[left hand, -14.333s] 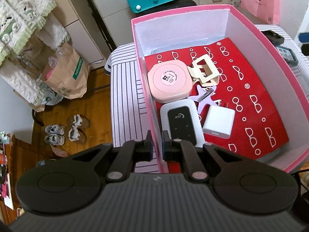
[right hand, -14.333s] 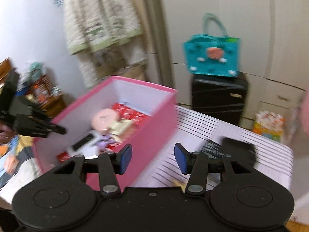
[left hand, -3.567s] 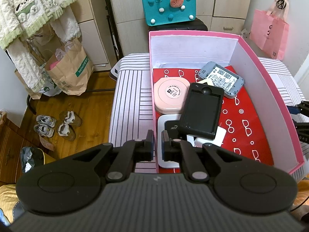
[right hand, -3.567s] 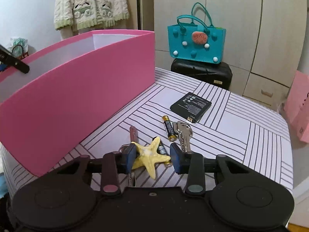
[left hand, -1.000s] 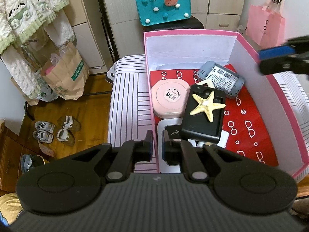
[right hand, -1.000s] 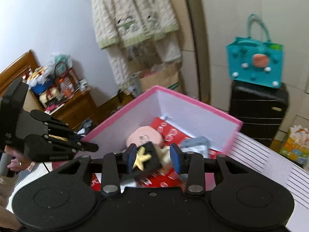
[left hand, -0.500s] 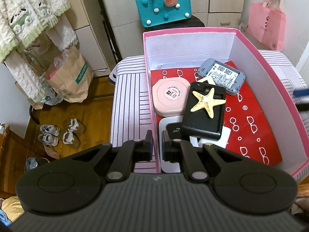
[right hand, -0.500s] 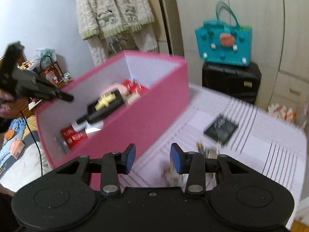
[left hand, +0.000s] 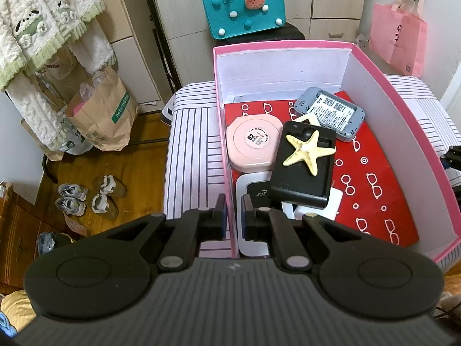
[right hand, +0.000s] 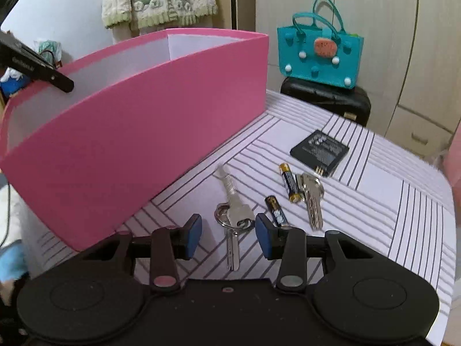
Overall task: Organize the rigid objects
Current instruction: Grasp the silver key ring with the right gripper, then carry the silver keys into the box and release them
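The left gripper (left hand: 232, 216) is clamped on the near-left wall of the pink box (left hand: 374, 66), steadying it on the striped tabletop (right hand: 374, 190). The right gripper (right hand: 227, 235) has its blue pads apart with nothing held, and the ringed keys (right hand: 233, 216) lie on the tabletop between and just beyond them, near the box's outer wall. To take them well, I would judge it best to lower the pads either side of the key heads at the ring, where the bunch is thickest, and close squarely so the flat blades do not slip out. One AA battery (right hand: 276, 210) lies just beside the right pad and could be nudged or caught along with the keys; a second battery (right hand: 288, 183), a single key (right hand: 311, 199) and a flat black battery pack (right hand: 319, 152) wait farther toward the far edge. Inside the box the starfish (left hand: 308, 155) already rests on a black device (left hand: 302, 173), beside a pink round case (left hand: 253, 147) and a grey router (left hand: 328, 112), leaving bare red lining (left hand: 374, 190) on the right side.
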The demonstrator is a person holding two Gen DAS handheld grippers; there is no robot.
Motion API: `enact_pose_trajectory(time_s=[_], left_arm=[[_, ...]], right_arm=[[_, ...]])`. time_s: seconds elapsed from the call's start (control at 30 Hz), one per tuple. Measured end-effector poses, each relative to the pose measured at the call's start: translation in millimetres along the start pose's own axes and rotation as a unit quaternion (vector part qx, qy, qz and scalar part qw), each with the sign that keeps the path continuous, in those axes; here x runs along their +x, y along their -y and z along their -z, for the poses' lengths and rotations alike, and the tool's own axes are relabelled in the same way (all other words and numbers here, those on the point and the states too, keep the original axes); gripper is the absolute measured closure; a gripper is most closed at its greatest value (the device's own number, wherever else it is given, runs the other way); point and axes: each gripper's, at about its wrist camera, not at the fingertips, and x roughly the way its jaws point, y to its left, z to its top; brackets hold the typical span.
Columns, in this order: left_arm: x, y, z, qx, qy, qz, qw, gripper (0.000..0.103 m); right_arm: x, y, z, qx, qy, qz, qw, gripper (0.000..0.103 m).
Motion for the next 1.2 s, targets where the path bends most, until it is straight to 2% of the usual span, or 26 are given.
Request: enact_pose_trajectory(time_s=[0.1, 0.13, 0.2, 0.23, 0.3, 0.47, 0.53, 0.6, 0.67, 0.73, 0.77, 0.9, 0.93, 0.97, 1.0, 1.2], left_arm=[[0, 0, 0, 0.001, 0.001, 0.0, 1.0, 0.096], [0, 1, 0, 0.001, 0.001, 0.0, 1.0, 0.096], [0, 1, 0, 0.0, 0.001, 0.001, 1.0, 0.096], [1, 0, 0, -0.002, 0.0, 0.002, 1.0, 0.096], [1, 0, 0, -0.002, 0.0, 0.004, 1.0, 0.096], [1, -1, 0, -0.002, 0.002, 0.005, 1.0, 0.096], [1, -1, 0, -0.002, 0.002, 0.005, 1.0, 0.096], [1, -1, -1, -0.002, 0.002, 0.006, 1.0, 0.096], [1, -2, -1, -0.001, 0.001, 0.007, 1.0, 0.096], [1, -1, -1, 0.0, 0.002, 0.007, 1.0, 0.096], [1, -1, -1, -0.001, 0.002, 0.007, 1.0, 0.096], [2, -2, -1, -0.002, 0.0, 0.009, 1.0, 0.096], [2, -2, -1, -0.003, -0.002, 0.01, 0.9999, 0.096], [2, -2, -2, -0.002, -0.005, 0.011, 0.9999, 0.096], [2, -3, -3, -0.001, -0.009, 0.011, 0.9999, 0.096], [2, 3, -9, 0.028, -0.028, 0.003, 0.9992, 0.096]], right_arm=[[2, 1, -2, 0.011, 0.0, 0.001, 1.0, 0.058], [2, 1, -3, 0.01, 0.0, 0.004, 1.0, 0.07], [2, 0, -5, 0.005, 0.0, 0.005, 1.0, 0.078], [1, -1, -5, 0.003, 0.002, 0.006, 1.0, 0.09], [0, -4, -5, -0.011, 0.011, 0.007, 1.0, 0.102], [-2, -2, -7, -0.015, 0.016, -0.001, 1.0, 0.102], [-3, -4, -7, -0.03, 0.019, 0.004, 0.999, 0.093], [-5, -9, -8, -0.047, 0.022, 0.007, 0.999, 0.092], [-7, -12, -9, -0.054, 0.03, 0.0, 0.998, 0.083], [-6, -14, -12, -0.061, 0.032, 0.0, 0.998, 0.068], [-5, -14, -13, -0.065, 0.034, 0.005, 0.997, 0.067], [8, -13, -19, -0.074, 0.029, 0.012, 0.997, 0.068], [12, -12, -20, -0.074, 0.028, 0.009, 0.997, 0.088], [15, -11, -21, -0.074, 0.027, 0.003, 0.997, 0.096], [16, -10, -23, -0.074, 0.025, -0.004, 0.997, 0.1], [-6, 4, -45, 0.006, 0.05, -0.061, 0.997, 0.1]])
